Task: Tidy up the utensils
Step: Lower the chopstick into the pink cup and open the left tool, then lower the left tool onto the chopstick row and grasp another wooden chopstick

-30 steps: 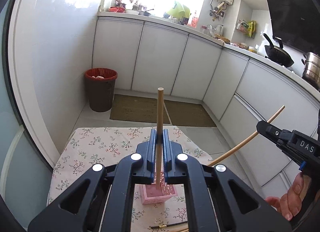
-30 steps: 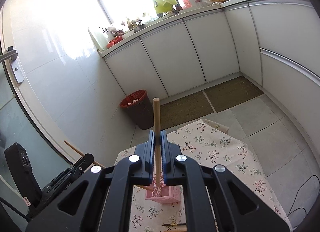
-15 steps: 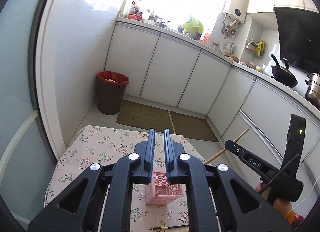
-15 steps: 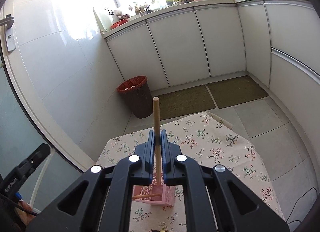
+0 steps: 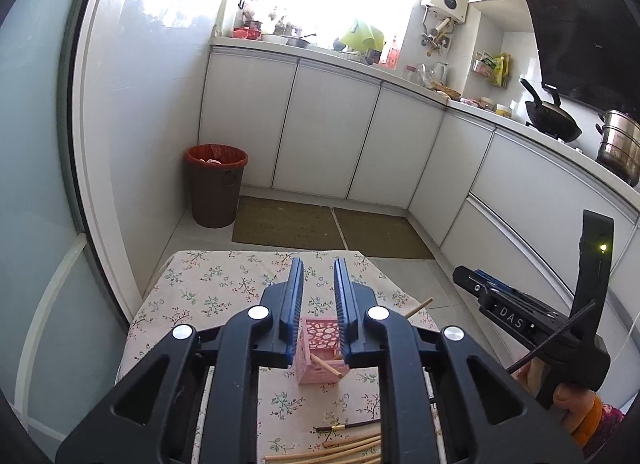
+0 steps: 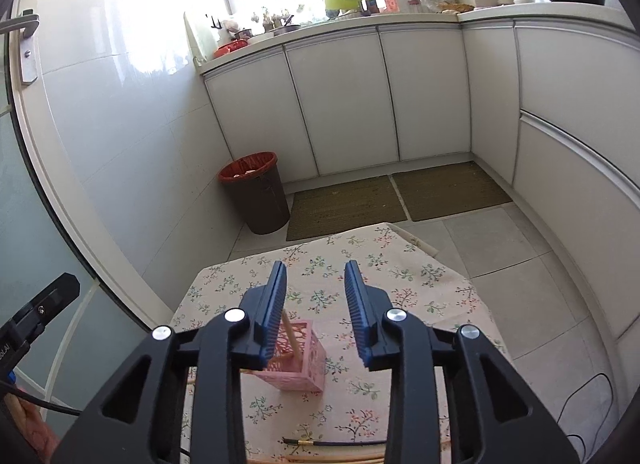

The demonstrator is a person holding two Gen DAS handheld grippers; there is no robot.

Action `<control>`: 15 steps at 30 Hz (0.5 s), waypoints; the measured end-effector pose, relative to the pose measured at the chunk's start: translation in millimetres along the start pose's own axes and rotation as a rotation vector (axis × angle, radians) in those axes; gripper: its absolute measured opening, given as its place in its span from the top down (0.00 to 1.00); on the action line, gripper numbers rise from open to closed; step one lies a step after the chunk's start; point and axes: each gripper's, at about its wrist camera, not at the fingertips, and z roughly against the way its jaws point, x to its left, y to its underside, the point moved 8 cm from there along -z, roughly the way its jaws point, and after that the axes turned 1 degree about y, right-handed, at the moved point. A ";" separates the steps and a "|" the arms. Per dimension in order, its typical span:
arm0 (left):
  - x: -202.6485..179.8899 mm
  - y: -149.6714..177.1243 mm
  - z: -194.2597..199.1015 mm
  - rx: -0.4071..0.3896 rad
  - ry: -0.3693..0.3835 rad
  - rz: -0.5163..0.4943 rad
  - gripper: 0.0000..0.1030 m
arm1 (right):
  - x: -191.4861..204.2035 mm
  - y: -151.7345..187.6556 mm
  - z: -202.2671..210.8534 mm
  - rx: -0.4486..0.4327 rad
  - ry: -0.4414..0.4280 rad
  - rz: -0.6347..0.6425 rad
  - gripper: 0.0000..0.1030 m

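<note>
- Jaws of my left gripper (image 5: 316, 296) have just been opening; they stand a little apart with nothing between the blue pads.
- Jaws of my right gripper (image 6: 316, 296) have also just been opening; the gap is wider, and the pads press on nothing.
- Below both grippers the pink basket (image 5: 320, 360) with a pierced pattern stands on the table (image 5: 208, 296), which has a flowered cloth.
- One wooden chopstick (image 5: 328, 366) lies slanted inside the basket in the left wrist view. Another wooden stick end (image 5: 418, 306) shows past my left gripper's right finger; I cannot tell if it is the same piece.
- In the right wrist view a wooden stick (image 6: 290, 334) leans in the basket, just beside the left pad of my right gripper but not clamped.
- Near the close edge of the table lie more wooden chopsticks (image 5: 352, 448) in a loose bundle, and one dark chopstick (image 5: 348, 426) with a gold band just beyond them.
- My right hand (image 5: 568, 396) shows at the right edge of the left wrist view, around the handle of the other gripper.
- Farther away, a brown bin (image 5: 216, 184) with a red liner stands on the floor by the white cabinets (image 5: 328, 128), and two mats (image 5: 332, 224) lie in front of them.
- On the counter at the right I see a black wok (image 5: 552, 120) and a steel pot (image 5: 620, 146).
</note>
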 end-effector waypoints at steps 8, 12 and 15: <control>-29.1 31.1 16.9 0.084 0.038 -0.078 0.46 | -35.9 39.0 62.7 -0.042 0.095 0.037 0.32; -38.3 51.8 29.8 0.105 0.064 -0.084 0.17 | -51.1 71.9 94.8 -0.057 0.140 0.089 0.14; -46.8 68.9 33.1 0.162 0.110 -0.092 0.12 | -65.8 107.5 111.0 0.008 0.163 0.104 0.10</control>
